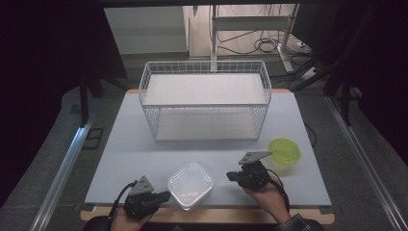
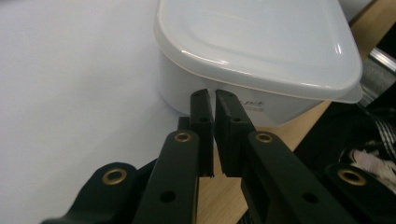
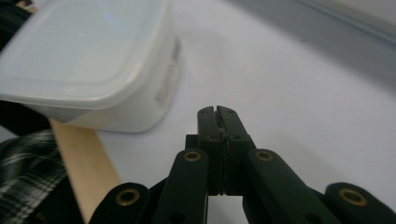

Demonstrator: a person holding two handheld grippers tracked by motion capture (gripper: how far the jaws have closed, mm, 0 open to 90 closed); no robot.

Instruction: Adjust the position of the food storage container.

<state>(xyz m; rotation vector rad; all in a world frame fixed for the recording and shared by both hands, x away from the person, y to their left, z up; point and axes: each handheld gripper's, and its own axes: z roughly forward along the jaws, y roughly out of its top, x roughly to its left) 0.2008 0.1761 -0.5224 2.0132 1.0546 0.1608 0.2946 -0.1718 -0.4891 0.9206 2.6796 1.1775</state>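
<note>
White surface [image 1: 144, 144] carries a lidded plastic container [image 1: 190, 185] at lower centre of the high view, between the clenched, empty left claw [image 1: 166, 195] and right claw [image 1: 231, 175]. It looks light, rigid and slippery; the lid's overhanging rim probably offers the best hold.

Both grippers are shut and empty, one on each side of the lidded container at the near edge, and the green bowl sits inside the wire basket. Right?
Not quite: the green bowl is not in the wire basket; the high view shows it on the table beside the basket's right front corner. The rest holds: the left gripper and right gripper are shut and empty, flanking the lidded container.
</note>
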